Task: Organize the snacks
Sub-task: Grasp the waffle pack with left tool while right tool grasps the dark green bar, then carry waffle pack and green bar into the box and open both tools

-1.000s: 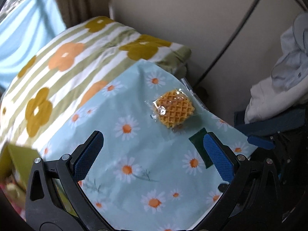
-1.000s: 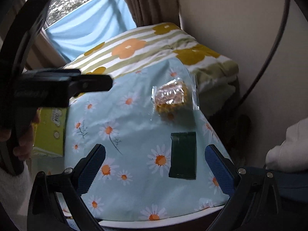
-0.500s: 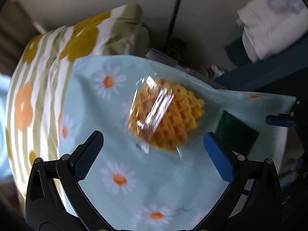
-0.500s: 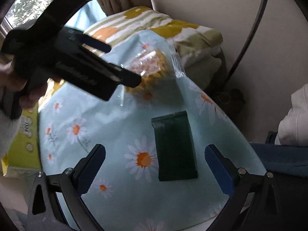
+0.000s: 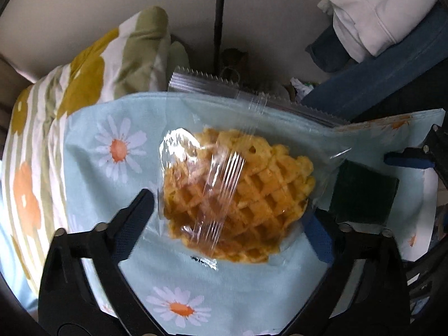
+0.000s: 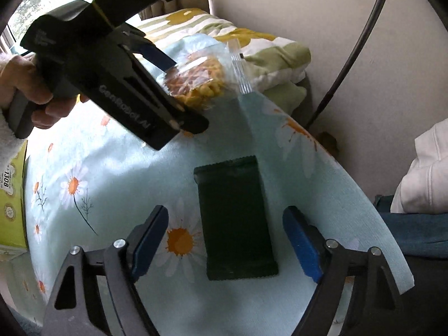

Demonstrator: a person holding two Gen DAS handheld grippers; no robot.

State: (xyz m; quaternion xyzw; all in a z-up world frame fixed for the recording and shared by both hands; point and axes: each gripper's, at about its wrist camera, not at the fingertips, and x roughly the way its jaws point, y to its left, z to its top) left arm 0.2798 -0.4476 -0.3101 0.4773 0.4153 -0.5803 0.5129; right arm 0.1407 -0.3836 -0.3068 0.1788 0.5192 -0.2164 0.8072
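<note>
Golden waffle (image 5: 238, 196): sealed in a clear wrapper, on the far part of the daisy cloth (image 5: 117, 184).
Left gripper (image 5: 229, 212): jaws have just been closing around the waffle; whether the pads press yet, I cannot tell.
Dark green packet (image 6: 235, 221): flat on the cloth, nearer than the waffle.
Right gripper (image 6: 226, 240): jaws have just been narrowing, straddling the packet with gaps either side.

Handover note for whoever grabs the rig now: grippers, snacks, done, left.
Left gripper: jaws just been closing around the clear-wrapped golden waffle snack; grip not confirmed.
Right gripper: jaws just been closing, straddling the dark green flat snack packet, pads clear of it.
Both snacks lie on the light blue daisy-print cloth.
Done: nothing sorted.
Left: grasp both, place them.
</note>
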